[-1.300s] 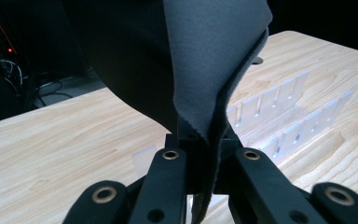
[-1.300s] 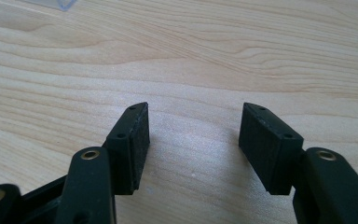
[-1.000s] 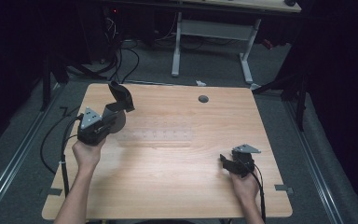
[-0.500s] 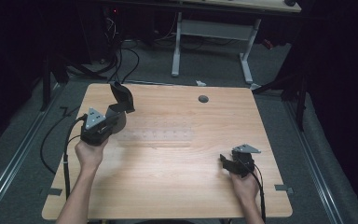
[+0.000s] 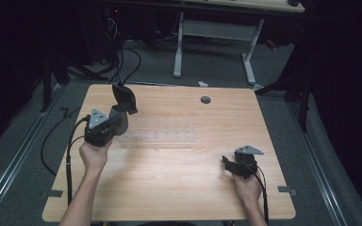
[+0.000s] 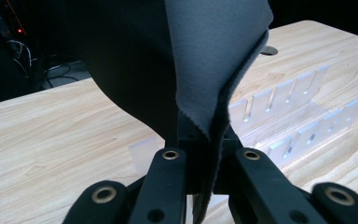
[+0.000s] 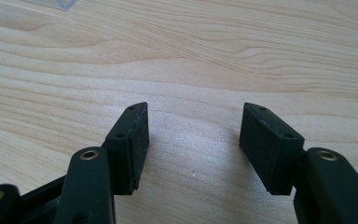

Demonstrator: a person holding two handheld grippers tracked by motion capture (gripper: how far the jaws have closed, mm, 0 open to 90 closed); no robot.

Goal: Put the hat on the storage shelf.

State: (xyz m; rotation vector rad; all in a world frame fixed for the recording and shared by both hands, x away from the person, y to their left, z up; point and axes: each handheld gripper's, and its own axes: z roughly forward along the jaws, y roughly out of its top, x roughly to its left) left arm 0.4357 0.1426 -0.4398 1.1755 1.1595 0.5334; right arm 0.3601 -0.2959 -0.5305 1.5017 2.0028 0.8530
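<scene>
Upright, the dark cloth [image 6: 205, 60] stands clamped in the left claw [image 5: 119, 113], long axis vertical.

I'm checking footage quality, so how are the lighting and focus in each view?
High view: the table is brightly lit, the surroundings nearly black, and the clear rack is faint. Left gripper view: the dark cloth is sharp. Right gripper view: even light, crisp wood grain.

Our left gripper [image 5: 118, 113] is up at the far left, its jaws squeezed tight together. Our right gripper [image 5: 233, 165] sits low at the near right, its jaws wide apart.
</scene>
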